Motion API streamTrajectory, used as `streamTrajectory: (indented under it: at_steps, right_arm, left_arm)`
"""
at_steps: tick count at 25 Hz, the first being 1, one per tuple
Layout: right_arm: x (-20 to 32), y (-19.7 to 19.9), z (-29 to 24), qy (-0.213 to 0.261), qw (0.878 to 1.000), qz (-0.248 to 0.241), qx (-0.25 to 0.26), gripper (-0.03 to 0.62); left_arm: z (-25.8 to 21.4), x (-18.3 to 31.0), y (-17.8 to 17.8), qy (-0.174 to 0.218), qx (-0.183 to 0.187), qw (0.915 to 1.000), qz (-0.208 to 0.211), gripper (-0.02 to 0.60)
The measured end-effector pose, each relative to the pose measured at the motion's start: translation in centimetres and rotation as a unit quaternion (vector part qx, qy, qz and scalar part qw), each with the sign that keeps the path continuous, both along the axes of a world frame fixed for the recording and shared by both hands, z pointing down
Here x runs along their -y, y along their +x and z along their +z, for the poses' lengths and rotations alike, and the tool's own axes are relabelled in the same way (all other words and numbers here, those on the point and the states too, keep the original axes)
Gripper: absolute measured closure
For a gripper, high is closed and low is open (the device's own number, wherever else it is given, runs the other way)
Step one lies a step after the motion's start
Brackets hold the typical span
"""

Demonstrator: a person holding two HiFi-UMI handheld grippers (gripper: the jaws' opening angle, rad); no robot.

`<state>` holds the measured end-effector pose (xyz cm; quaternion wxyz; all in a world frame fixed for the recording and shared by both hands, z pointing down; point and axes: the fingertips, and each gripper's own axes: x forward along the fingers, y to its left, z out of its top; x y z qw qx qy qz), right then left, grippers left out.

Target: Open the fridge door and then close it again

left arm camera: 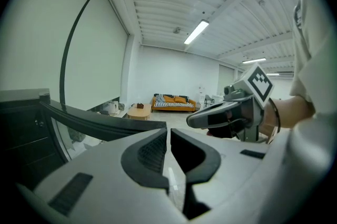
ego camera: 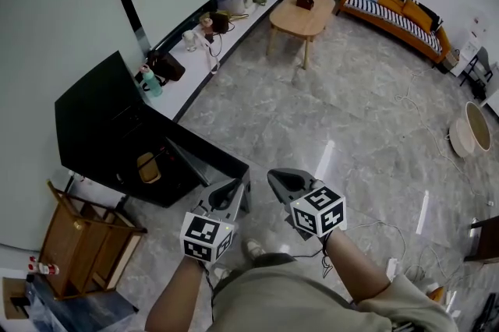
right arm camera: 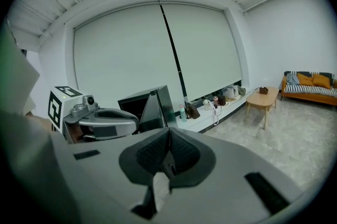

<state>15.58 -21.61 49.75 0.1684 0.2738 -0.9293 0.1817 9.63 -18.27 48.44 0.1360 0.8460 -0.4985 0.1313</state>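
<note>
A low black fridge stands against the left wall with its door swung wide open; a brownish item lies inside. My left gripper is right at the door's free edge, its jaws nearly together with nothing between them; contact with the door cannot be told. In the left gripper view the dark door edge runs past the left jaw of that gripper. My right gripper hovers just right of it, shut and empty. From the right gripper view the fridge and left gripper appear.
A wooden cabinet stands left of the fridge. Bags and a green bottle line the window ledge. Farther off are a wooden coffee table, an orange sofa and a basin. Cables lie on the marble floor.
</note>
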Motion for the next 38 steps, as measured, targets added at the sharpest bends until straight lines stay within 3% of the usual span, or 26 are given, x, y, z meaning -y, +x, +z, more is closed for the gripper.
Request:
streamTrajectory:
  at_steps: [13,38]
  right_arm:
    - [3.5,2.3,-0.2,0.001,0.999,0.027,0.024,0.597]
    - [7.5,3.1,0.6,-0.001,0.998,0.053,0.029,0.597]
  left_arm:
    - [0.0,5.3,2.3,-0.007,0.0,0.9999,0.007,0.557]
    - [0.8,12.5,1.7,-0.017,-0.008,0.9998,0.005,0.557]
